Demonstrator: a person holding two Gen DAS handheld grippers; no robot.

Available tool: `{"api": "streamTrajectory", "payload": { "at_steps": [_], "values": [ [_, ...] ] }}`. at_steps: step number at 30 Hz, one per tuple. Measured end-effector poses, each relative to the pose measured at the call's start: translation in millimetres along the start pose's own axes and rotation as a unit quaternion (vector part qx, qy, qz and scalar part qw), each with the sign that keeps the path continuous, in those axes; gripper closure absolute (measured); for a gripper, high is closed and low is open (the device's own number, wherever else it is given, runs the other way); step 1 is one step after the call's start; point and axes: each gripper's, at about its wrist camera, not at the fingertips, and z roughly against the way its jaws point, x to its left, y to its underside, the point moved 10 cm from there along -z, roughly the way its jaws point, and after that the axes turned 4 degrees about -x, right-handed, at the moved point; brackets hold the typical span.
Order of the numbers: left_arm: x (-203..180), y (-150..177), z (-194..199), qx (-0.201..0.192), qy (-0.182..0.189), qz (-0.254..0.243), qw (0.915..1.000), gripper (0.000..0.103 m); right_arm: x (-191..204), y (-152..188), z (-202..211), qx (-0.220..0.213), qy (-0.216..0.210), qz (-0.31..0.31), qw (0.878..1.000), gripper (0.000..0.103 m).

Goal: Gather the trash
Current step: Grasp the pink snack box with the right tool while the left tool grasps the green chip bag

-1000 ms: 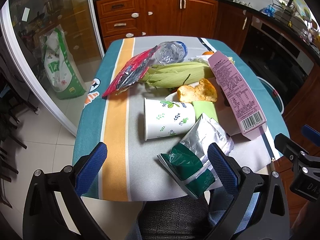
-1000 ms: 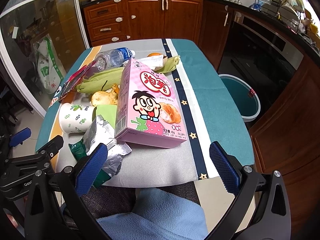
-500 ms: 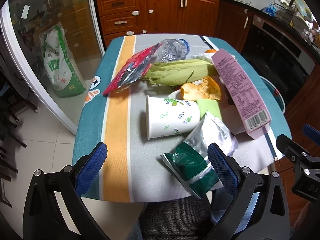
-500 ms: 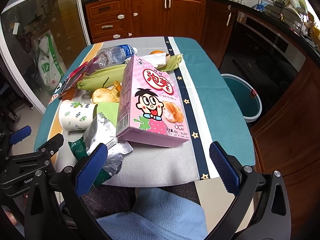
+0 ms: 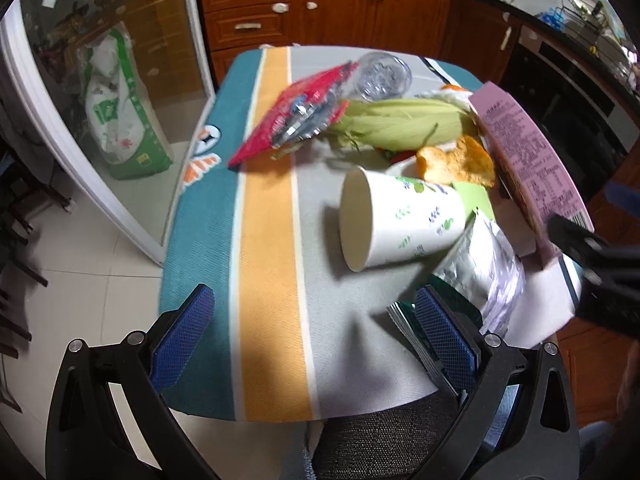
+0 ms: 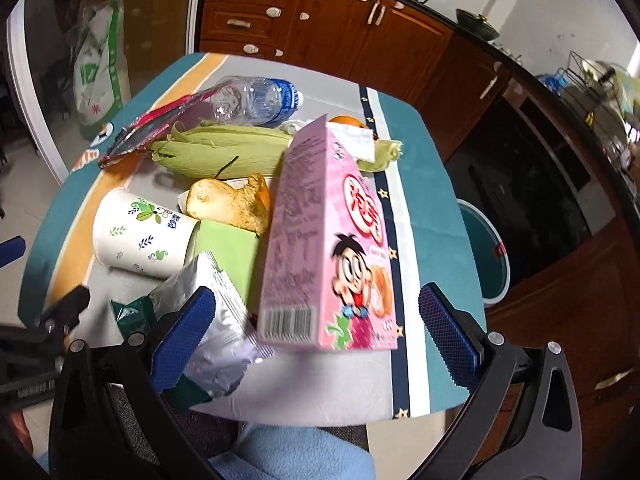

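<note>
Trash lies piled on a striped tablecloth [image 5: 272,264]. A white paper cup [image 5: 396,222] lies on its side, ahead of my open left gripper [image 5: 316,336], whose right finger sits over a green and silver snack bag [image 5: 486,268]. A pink snack box [image 6: 332,248] lies straight ahead of my open right gripper [image 6: 316,336], between the finger lines. A corn cob in husk [image 6: 224,150], a piece of bread [image 6: 234,204], a red wrapper [image 5: 296,114] and a plastic bottle [image 6: 256,100] lie farther back. Neither gripper holds anything.
A teal waste bin [image 6: 486,256] stands on the floor right of the table. Wooden cabinets [image 5: 332,12] line the back wall, an oven [image 6: 532,196] sits at the right. A glass door [image 5: 108,80] with a green sack behind it is at the left.
Both grippers have moved forward toward the table, so the cup and the pink box look larger and closer. The left view has swung slightly left. Nothing was grasped.
</note>
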Motion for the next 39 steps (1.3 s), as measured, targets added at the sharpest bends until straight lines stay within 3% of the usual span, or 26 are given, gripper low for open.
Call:
{"api": "streamTrajectory", "payload": {
  "at_steps": [8, 14, 16, 17, 23, 29, 30, 31, 35, 39],
  "values": [
    [-28, 20, -16, 0.038, 0.062, -0.036, 0.9967, 0.003, 6, 3, -44, 0.055, 0.054, 0.045, 0.996, 0.005],
    [-57, 30, -20, 0.052, 0.101, -0.070, 0.9911, 0.003, -13, 15, -57, 0.074, 0.044, 0.012, 0.996, 0.005],
    [-68, 33, -21, 0.057, 0.115, -0.083, 0.9882, 0.003, -24, 14, -55, 0.063, 0.027, -0.013, 0.998, 0.017],
    [-73, 35, -21, 0.060, 0.123, -0.089, 0.9866, 0.003, -27, 15, -54, 0.060, 0.014, -0.025, 0.998, 0.037],
    [-94, 46, -29, 0.084, 0.146, -0.115, 0.9791, 0.003, -57, 13, -49, 0.040, -0.018, -0.083, 0.996, 0.049],
    [-107, 42, -42, 0.088, 0.132, -0.123, 0.9796, 0.003, -93, 23, -48, 0.048, -0.086, -0.172, 0.980, 0.055],
    [-110, 41, -42, 0.084, 0.134, -0.120, 0.9801, 0.006, -97, 26, -48, 0.049, -0.095, -0.184, 0.977, 0.055],
    [-113, 41, -40, 0.080, 0.135, -0.120, 0.9803, 0.018, -99, 29, -48, 0.051, -0.100, -0.192, 0.975, 0.055],
    [-125, 39, -32, 0.063, 0.127, -0.138, 0.9802, 0.037, -104, 39, -46, 0.053, -0.123, -0.212, 0.968, 0.055],
    [-132, 35, -18, 0.047, 0.114, -0.158, 0.9797, 0.066, -104, 41, -47, 0.054, -0.121, -0.206, 0.970, 0.054]
  ]
}}
